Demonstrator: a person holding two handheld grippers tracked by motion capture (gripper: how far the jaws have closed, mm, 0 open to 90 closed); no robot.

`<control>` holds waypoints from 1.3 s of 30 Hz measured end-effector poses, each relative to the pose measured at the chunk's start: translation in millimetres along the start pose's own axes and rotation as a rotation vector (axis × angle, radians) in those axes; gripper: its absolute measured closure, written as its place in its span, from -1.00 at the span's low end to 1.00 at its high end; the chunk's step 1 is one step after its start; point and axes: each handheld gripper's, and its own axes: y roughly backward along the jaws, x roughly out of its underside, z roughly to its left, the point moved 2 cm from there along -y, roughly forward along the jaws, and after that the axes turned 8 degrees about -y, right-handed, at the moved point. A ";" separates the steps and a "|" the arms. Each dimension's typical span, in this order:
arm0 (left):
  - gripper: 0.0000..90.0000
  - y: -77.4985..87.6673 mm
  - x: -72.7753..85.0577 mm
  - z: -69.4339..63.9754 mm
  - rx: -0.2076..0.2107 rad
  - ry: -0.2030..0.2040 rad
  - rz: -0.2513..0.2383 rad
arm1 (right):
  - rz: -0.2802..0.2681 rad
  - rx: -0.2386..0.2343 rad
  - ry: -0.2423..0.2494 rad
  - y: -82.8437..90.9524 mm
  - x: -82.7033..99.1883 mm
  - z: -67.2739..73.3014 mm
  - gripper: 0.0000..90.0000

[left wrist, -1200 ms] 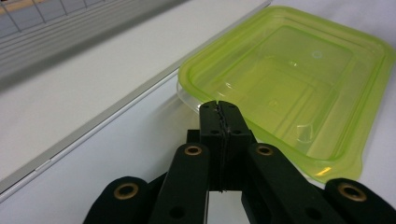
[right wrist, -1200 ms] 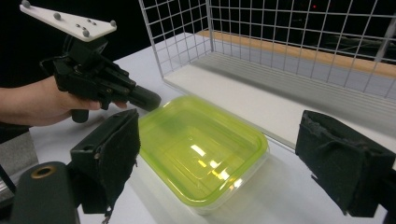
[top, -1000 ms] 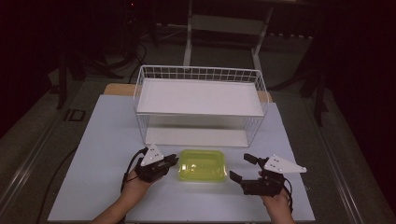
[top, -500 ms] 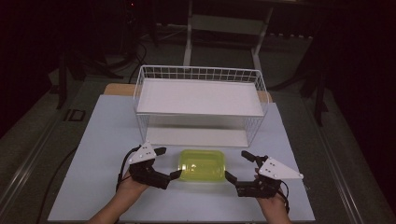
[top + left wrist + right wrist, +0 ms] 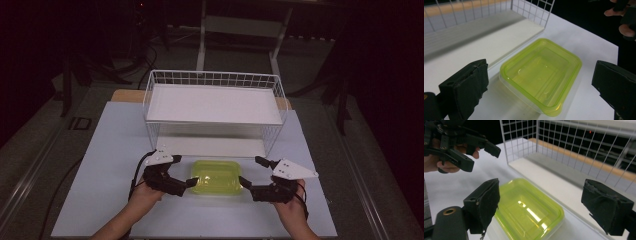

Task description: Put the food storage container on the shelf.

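The wide white counter [image 5: 100,165] fills the middle of the room, with a dark floor around it. On its far half stands a white wire rack with a flat white shelf board on top [image 5: 212,102] and a second white board at its bottom, open toward the person.

Just in front of the rack, near the front edge of the counter, lies a rectangular box of clear plastic with a yellow-green translucent lid [image 5: 217,177]. The lid is on the box and the box rests flat on the counter. In the left gripper view the box [image 5: 541,75] sits between the two black jaws, a little beyond them, and its far long side is just beside the bottom board of the rack.

The left gripper [image 5: 183,172], black with a grey three-cornered plate on top, is held by the person's left hand [image 5: 142,192] at the left side of the box. Its jaws stand wide apart, and the nearer jaw tip is very close to the left edge of the lid; I cannot tell if it touches. The right gripper [image 5: 251,171], of the same kind, is held by the right hand [image 5: 292,205] at the right side of the box. Its jaws also stand wide apart, and the nearer tip is just beside the right edge of the lid. In the right gripper view the left gripper [image 5: 480,153] shows farther off, above the counter, with spread jaws.
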 end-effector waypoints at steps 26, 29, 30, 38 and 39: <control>0.07 -41.1 31.9 13.6 0.000 0.237 0.161 | 0.238 0.079 -0.185 -45.7 44.1 -22.5 -0.49; 0.23 -40.5 32.8 11.3 -0.009 0.238 0.153 | 0.269 0.087 -0.198 -47.9 48.8 -23.0 -0.46; 0.25 -39.9 33.2 10.9 -0.002 0.238 0.149 | 0.278 0.091 -0.198 -49.0 49.9 -22.8 -0.45; 0.46 -35.1 33.8 2.1 -0.001 0.215 0.131 | 0.324 0.085 -0.247 -49.1 52.1 -24.4 -0.06; 0.47 -35.1 33.8 2.1 -0.001 0.215 0.131 | 0.324 0.085 -0.247 -49.1 52.1 -24.4 -0.06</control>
